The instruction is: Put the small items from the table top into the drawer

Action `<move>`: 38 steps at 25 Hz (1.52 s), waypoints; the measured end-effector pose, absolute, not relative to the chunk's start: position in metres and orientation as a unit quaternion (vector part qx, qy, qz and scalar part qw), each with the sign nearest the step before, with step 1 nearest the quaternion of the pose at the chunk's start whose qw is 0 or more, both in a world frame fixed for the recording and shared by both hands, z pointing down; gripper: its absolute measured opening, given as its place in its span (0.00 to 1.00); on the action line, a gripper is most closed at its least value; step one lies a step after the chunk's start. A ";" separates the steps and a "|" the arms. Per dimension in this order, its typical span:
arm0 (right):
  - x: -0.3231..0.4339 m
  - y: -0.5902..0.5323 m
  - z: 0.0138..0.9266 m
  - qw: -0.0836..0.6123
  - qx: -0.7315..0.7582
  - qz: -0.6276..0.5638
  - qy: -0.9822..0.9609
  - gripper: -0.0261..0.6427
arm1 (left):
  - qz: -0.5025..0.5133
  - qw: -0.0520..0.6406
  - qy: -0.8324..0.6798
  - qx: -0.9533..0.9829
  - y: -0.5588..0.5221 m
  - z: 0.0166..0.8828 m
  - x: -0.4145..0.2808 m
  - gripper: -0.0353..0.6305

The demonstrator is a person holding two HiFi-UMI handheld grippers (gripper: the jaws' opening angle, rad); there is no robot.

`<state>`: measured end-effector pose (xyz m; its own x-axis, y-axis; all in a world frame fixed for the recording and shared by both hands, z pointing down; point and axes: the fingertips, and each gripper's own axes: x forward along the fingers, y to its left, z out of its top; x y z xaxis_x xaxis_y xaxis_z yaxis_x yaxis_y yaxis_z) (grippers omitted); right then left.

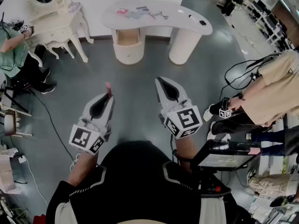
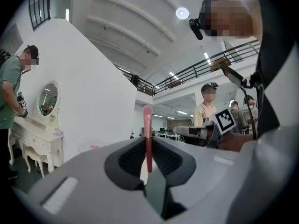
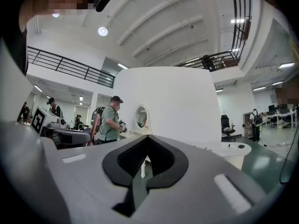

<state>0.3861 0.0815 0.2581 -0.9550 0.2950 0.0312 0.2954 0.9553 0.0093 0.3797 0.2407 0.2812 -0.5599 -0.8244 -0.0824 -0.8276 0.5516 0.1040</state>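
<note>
A thin pink stick (image 1: 108, 87) pokes forward out of my left gripper (image 1: 109, 97), which is shut on it. In the left gripper view the pink stick (image 2: 147, 134) stands upright between the closed jaws of the left gripper (image 2: 148, 141). My right gripper (image 1: 161, 80) is shut with nothing in it, and the right gripper view shows the tips of the right gripper (image 3: 148, 137) meeting. Both are held over grey floor, well short of the white curved table (image 1: 187, 24). Several small items (image 1: 140, 12) lie on its top. Beneath it a drawer (image 1: 127, 37) stands pulled out.
A white dressing table with an oval mirror (image 1: 51, 17) stands at the far left, with a person in green (image 1: 14, 50) beside it. A person in beige (image 1: 275, 87) with a marker cube is at the right. Cables (image 1: 46, 120) run across the floor at the left.
</note>
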 end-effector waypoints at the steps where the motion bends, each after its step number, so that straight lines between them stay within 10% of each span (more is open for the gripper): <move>1: 0.386 0.083 0.258 0.015 -0.149 -0.007 -0.989 0.04 | 0.066 0.013 0.881 -0.468 0.243 0.281 0.380 0.12; 38: 0.341 0.185 0.266 0.019 -0.129 -0.018 -0.991 0.04 | 0.093 0.037 0.864 -0.494 0.330 0.291 0.325 0.12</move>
<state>0.3411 0.1849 0.2661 -0.9659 0.2557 0.0416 0.2570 0.9659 0.0306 0.3251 0.3301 0.2913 -0.5097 -0.8462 -0.1555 -0.8599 0.4950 0.1248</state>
